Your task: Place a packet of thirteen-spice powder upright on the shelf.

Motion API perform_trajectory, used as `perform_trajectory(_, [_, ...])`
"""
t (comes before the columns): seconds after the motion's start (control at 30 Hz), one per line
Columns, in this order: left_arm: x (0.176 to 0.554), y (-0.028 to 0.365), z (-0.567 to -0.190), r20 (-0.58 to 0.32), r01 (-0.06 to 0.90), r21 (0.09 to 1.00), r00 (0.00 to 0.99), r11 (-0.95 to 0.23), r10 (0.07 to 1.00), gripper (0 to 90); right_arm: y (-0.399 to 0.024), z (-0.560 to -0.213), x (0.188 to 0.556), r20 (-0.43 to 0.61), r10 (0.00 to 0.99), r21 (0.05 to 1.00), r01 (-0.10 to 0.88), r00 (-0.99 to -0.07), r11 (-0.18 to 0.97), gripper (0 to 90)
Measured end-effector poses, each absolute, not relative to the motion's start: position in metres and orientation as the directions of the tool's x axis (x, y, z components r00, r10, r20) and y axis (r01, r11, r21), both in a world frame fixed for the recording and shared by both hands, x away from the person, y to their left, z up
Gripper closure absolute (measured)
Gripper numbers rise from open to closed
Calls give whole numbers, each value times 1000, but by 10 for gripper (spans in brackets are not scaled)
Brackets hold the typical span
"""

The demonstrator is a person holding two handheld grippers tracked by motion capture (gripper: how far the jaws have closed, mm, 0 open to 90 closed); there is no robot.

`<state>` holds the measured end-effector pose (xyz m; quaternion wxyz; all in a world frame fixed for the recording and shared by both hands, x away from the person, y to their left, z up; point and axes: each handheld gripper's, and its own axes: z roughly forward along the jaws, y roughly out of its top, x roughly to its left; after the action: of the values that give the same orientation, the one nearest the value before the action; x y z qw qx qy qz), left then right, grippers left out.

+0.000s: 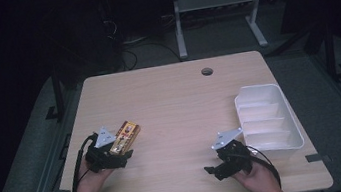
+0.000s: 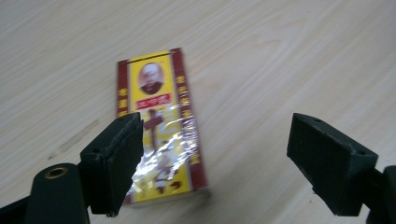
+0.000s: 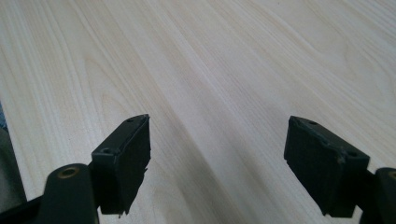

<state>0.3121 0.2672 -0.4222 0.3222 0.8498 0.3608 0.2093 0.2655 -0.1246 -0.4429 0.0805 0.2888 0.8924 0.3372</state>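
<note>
Lying flat near the pale wooden counter's (image 1: 175, 105) left edge, the yellow-and-maroon cellophane-wrapped box (image 2: 161, 130) shows its portrait print in the left gripper view; left hand-held gripper (image 2: 215, 163) wide, unpressed; right hand-held gripper (image 3: 217, 163) wide, empty.

A white divided tray (image 1: 281, 110) sat near the right edge of the wooden table (image 1: 180, 105), all compartments bare.
</note>
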Motion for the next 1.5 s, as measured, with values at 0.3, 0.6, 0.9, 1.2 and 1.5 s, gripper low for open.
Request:
perform_trajectory(0.3, [321,275,-429,155,523,657,612,-544,776,183,-124,-443,265,55,569,646,464,-820,606,221])
perform_trajectory(0.6, [332,276,-437,128,565,630,602,-534,788,188,-122,-444,265,53,568,639,465,-822,613,221])
perform_trajectory(0.9, [338,274,-445,128,597,584,602,-550,788,200,-122,-444,265,53,565,638,463,-824,616,221])
perform_trajectory(1.2, [341,276,-449,106,617,566,603,-547,791,244,-121,-445,264,48,564,636,461,-824,619,221])
perform_trajectory(1.5, [340,276,-448,114,616,563,603,-551,790,295,-120,-445,264,52,564,638,462,-824,616,225])
